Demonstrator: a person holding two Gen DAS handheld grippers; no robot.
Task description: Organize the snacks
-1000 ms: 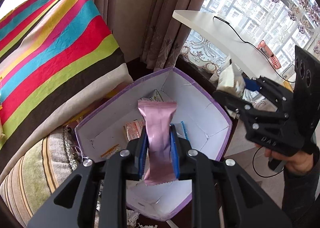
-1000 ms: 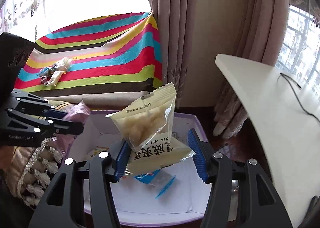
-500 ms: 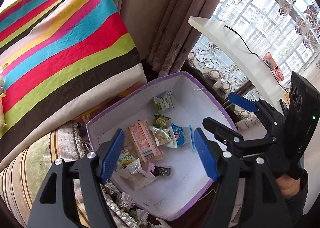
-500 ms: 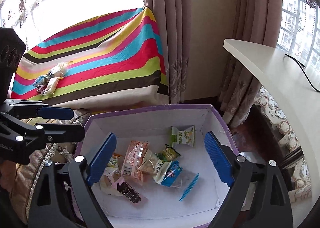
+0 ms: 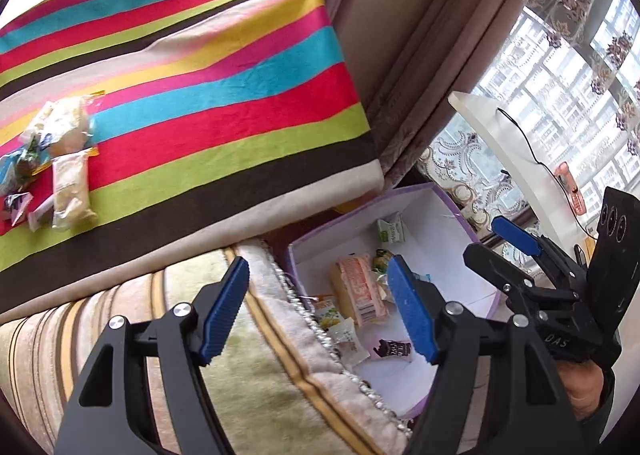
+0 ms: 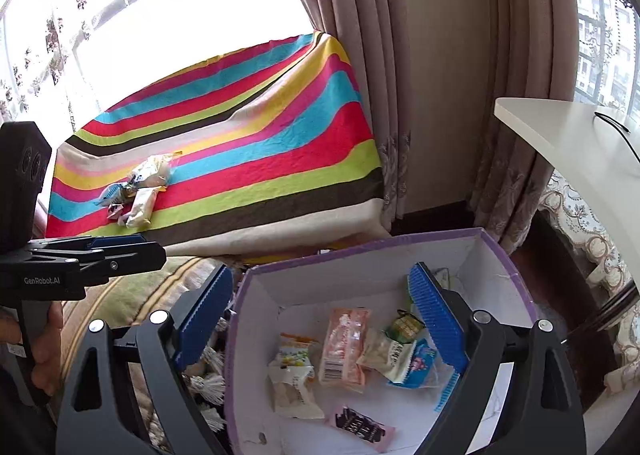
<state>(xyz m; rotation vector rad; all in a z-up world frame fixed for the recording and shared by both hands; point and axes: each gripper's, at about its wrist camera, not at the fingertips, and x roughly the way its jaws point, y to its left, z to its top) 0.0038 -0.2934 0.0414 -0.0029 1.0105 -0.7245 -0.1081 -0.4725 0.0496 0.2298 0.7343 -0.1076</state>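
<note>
A purple-rimmed white box holds several snack packets, among them an orange one, a cream one and a pink wrapper. My right gripper stands open above the box's left half with nothing between its pads. My left gripper is open and empty too, over the box's left rim and the cushion beside it. The pink wrapper lies in the box. A small pile of snacks rests on the striped cloth, far left of both grippers. The right gripper shows at the right edge of the left wrist view.
A striped cloth covers a raised surface behind the box. A fringed green-striped cushion adjoins the box's left side. Curtains hang behind. A white desk with a black cable juts in at the right.
Both grippers let go: the pink wrapper and the cream packet now lie in the box. Both sets of jaws opened wide. Both views shifted left, bringing the striped cloth and its snack pile into sight.
</note>
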